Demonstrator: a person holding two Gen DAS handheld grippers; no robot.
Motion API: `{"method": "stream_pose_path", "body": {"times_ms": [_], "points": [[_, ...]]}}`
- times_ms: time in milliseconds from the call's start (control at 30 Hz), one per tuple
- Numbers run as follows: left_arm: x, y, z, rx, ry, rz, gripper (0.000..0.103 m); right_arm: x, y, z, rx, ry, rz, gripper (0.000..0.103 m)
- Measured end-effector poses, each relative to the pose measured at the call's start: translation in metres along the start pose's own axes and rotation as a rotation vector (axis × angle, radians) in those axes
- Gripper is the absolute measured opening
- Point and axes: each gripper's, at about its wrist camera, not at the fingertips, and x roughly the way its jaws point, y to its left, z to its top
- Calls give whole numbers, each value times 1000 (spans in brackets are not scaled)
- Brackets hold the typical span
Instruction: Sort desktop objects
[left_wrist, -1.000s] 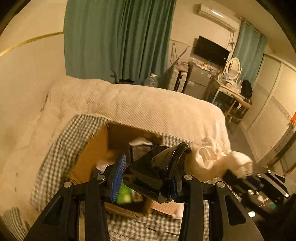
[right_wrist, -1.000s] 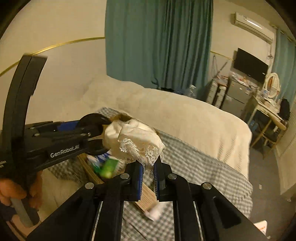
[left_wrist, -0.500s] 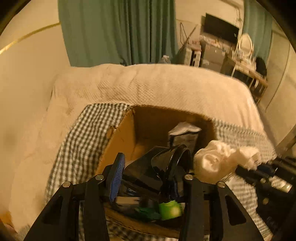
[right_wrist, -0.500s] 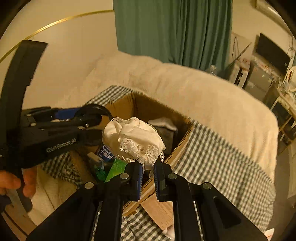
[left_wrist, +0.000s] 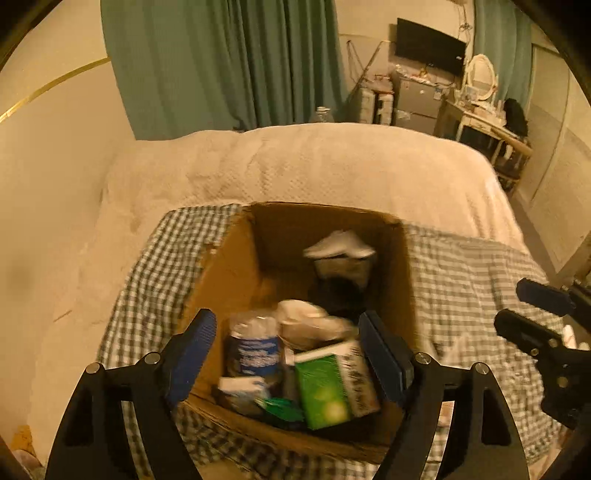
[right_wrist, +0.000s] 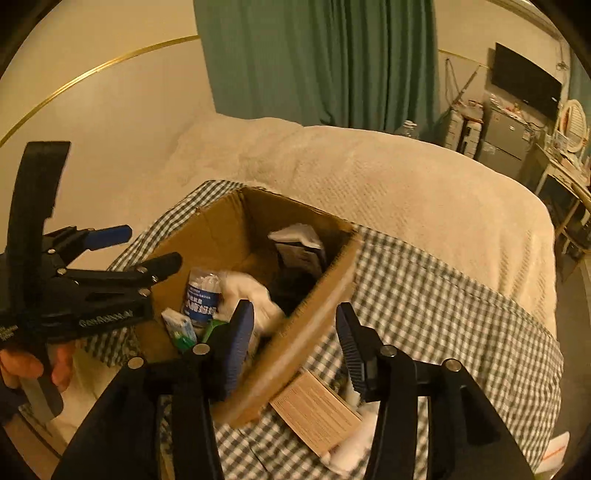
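Observation:
An open cardboard box (left_wrist: 229, 266) (right_wrist: 317, 295) sits on a green checked cloth on the bed. Inside lie a blue-labelled bottle (left_wrist: 253, 347) (right_wrist: 201, 295), a green and white carton (left_wrist: 334, 387), a white lace cloth (left_wrist: 310, 325) (right_wrist: 251, 295), a black object (left_wrist: 340, 291) and a dark packet with a white top (left_wrist: 341, 254) (right_wrist: 299, 247). My left gripper (left_wrist: 286, 350) is open and empty above the box's near end. My right gripper (right_wrist: 295, 343) is open and empty over the box's right wall.
A cardboard flap (right_wrist: 314, 413) and white paper (right_wrist: 354, 443) lie on the checked cloth (right_wrist: 443, 314) right of the box. A cream blanket (left_wrist: 314, 166) covers the bed behind. A wall runs along the left; furniture and a TV (left_wrist: 430, 48) stand far right.
Both grippers have opened. The left one let go of the black object and the right one let go of the white lace cloth; both now lie in the box.

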Motion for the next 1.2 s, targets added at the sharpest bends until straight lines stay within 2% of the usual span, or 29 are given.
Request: {"method": "stream_pose_path", "body": {"times_ms": [100,200,333,533,667,833,933,1100,1200], "points": [[-18,-22,-5,3,-9,-39,83,-21,-16,-13,6,1,-29,46],[-33,-48,-12,25,-14,-61,93,-41,-30,-22,24,-3,-58,46],[-50,-82,-26,26,-21,-120,94,-74,-52,-38,60,-16,-90,46],[-52,-124,-54,64,-30,-149,93,-111,-83,-69,104,-12,-129,46],[-37,-147,-85,28,-16,-154,94,-124,-104,-98,151,5,-135,46],[-8,-169,-122,47,14,-121,94,-112,-134,-127,245,58,-113,46],[8,-172,-136,58,2,-100,94,-95,-139,-137,287,93,-85,46],[44,-177,-146,142,42,-41,94,-67,-124,-145,216,152,-72,46],[66,-174,-148,155,45,-51,94,-49,-119,-147,193,180,-41,46]]}}
